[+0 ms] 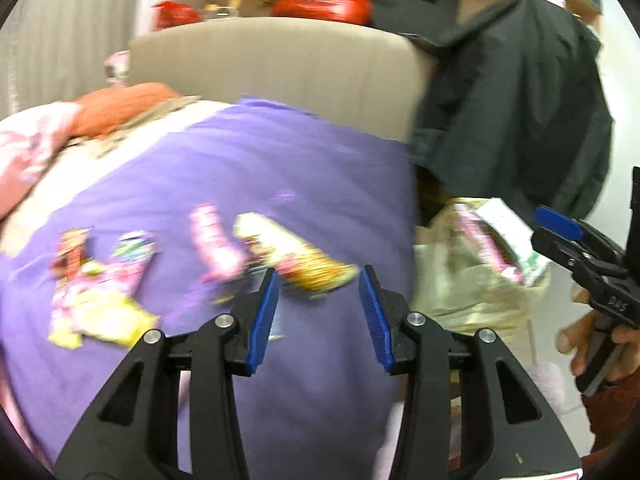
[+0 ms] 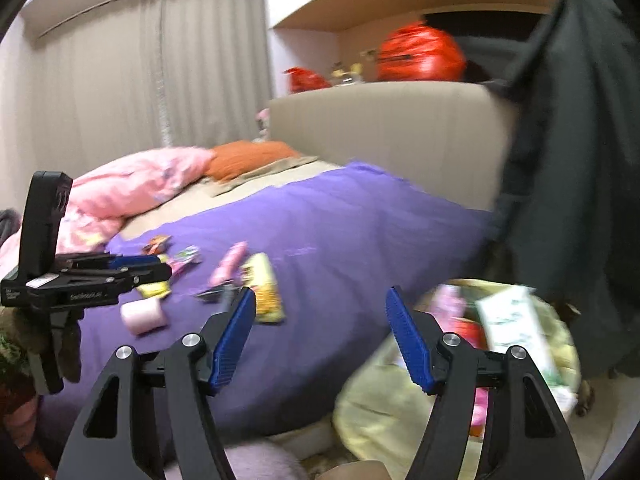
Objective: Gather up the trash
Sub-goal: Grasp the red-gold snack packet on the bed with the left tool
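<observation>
Hovering empty over the bed, both tongs spread and nothing pinched!

Wrappers lie scattered on the purple blanket, and the trash bag sits on the floor beside the bed, already holding packets. The left gripper angles down with its jaws parted, nothing between them, the yellow wrapper just ahead of its tips. The right gripper gapes wider, empty, pointing at the blanket edge between the litter and the bag. Risk here: everything's blurred, so a rushed snatch could pinch blanket with the wrapper, or nudge the pink roll off the edge.
</observation>
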`<state>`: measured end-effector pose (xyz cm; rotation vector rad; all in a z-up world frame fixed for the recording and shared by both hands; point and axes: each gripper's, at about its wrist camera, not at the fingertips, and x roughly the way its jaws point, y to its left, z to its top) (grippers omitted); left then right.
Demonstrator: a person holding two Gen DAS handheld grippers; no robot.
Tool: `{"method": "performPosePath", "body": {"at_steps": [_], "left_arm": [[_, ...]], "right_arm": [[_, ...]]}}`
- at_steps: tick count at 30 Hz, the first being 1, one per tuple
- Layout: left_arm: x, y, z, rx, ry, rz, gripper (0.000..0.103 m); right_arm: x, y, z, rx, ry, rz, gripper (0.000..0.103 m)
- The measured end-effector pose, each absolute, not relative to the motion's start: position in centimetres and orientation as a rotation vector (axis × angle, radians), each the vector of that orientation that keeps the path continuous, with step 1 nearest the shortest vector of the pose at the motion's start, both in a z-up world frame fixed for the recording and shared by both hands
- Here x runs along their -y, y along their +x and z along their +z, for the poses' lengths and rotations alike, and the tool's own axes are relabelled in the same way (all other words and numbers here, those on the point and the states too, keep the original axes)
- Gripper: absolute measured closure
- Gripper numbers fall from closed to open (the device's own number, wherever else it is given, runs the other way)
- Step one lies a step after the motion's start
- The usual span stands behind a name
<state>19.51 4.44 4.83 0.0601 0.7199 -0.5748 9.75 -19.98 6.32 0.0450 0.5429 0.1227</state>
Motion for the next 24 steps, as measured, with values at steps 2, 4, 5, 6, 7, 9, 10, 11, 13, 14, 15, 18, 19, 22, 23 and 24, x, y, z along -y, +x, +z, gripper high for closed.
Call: {"method": "performPosePath", "body": {"at_steps": [2, 4, 5, 6, 7, 9, 10, 11, 13, 14, 15, 18, 19, 22, 23, 24], "left_arm": [[-7.1, 19.9, 4.4, -0.737, 0.055, -0.532, 0.061], [-9.3, 20.1, 4.0, -0.750, 0.041, -0.500, 0.061], [-10.9, 20.5, 3.7, -0.756, 0.027, -0.479, 0.061], [-12.0, 20.6, 3.5, -0.758, 0.015, -0.466, 0.061], [-13.0, 20.8, 3.3, -0.760, -0.002, -0.450, 0.061], [-15.9, 21.5, 2.9, -0.767, -0.053, -0.411, 0.061], [-17.3, 21.9, 2.8, -0.767, -0.077, -0.395, 0.061], [-18.6, 22.3, 2.7, -0.763, -0.097, -0.385, 0.061], [-20.8, 23.2, 2.7, -0.753, -0.126, -0.372, 0.060], [-22.2, 23.8, 2.6, -0.752, -0.144, -0.364, 0.060], [-23.4, 24.5, 2.2, -0.757, -0.165, -0.357, 0.060], [-26.3, 26.2, 0.8, -0.782, -0.237, -0.340, 0.060], [-26.7, 26.7, 0.5, -0.788, -0.253, -0.339, 0.059], [-27.7, 28.8, 0.0, -0.799, -0.267, -0.346, 0.054], [-27.7, 29.6, 0.0, -0.788, -0.249, -0.347, 0.050], [-27.5, 30.6, 0.0, -0.772, -0.222, -0.344, 0.047]], "right_arm": [[17.8, 10.8, 6.1, -0.558, 0.024, 0.152, 0.039], [15.6, 11.8, 5.8, -0.566, 0.006, 0.178, 0.039], [14.5, 12.4, 5.6, -0.575, -0.002, 0.197, 0.039], [13.7, 12.9, 5.5, -0.584, -0.009, 0.210, 0.039], [12.6, 13.6, 5.3, -0.594, -0.018, 0.226, 0.039], [10.5, 14.5, 4.9, -0.612, -0.040, 0.255, 0.039], [9.9, 14.7, 4.7, -0.619, -0.045, 0.263, 0.039], [9.2, 15.0, 4.4, -0.630, -0.052, 0.270, 0.039], [8.1, 15.5, 3.7, -0.657, -0.065, 0.279, 0.039], [7.7, 15.8, 3.3, -0.669, -0.071, 0.274, 0.039], [7.3, 16.1, 2.8, -0.688, -0.078, 0.266, 0.040], [6.6, 16.8, 1.7, -0.725, -0.085, 0.276, 0.041], [6.6, 16.9, 1.5, -0.728, -0.088, 0.275, 0.041], [6.5, 17.4, 0.7, -0.738, -0.093, 0.262, 0.041], [6.4, 17.6, 0.4, -0.743, -0.092, 0.257, 0.041], [6.3, 18.0, 0.0, -0.753, -0.088, 0.253, 0.041]]}}
